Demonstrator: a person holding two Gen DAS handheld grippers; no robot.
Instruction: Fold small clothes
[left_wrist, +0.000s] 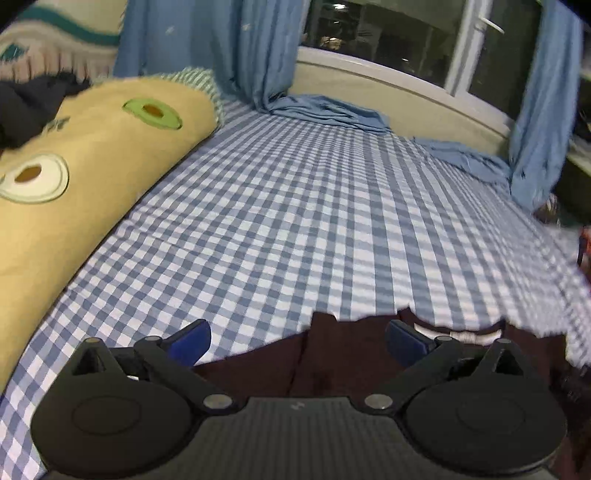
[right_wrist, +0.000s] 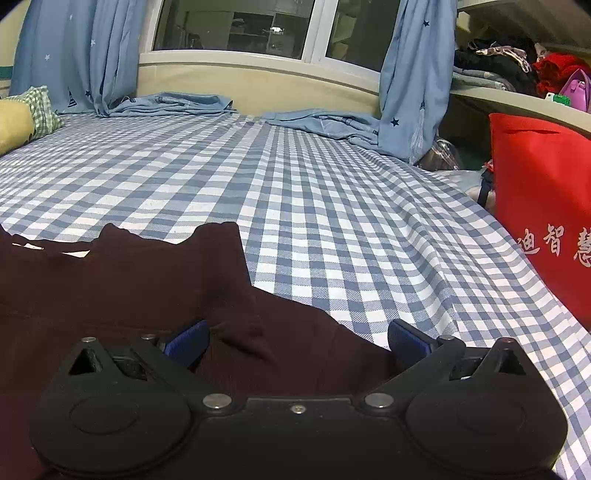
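Observation:
A dark maroon garment (right_wrist: 147, 288) lies flat on the blue-and-white checked bed sheet (right_wrist: 314, 192), with a white label near its collar. It also shows in the left wrist view (left_wrist: 325, 362), at the bottom of the frame. My left gripper (left_wrist: 297, 339) is open and empty, its blue pads spread just above the garment's left part. My right gripper (right_wrist: 297, 339) is open and empty over the garment's right part, with a raised fold of cloth between the spread pads.
A yellow avocado-print pillow (left_wrist: 74, 177) lies along the bed's left side with dark clothing on it. Blue curtains (right_wrist: 413, 74) hang by the window and pool on the bed's far edge. A red bag (right_wrist: 543, 206) stands at the bed's right side below a cluttered shelf.

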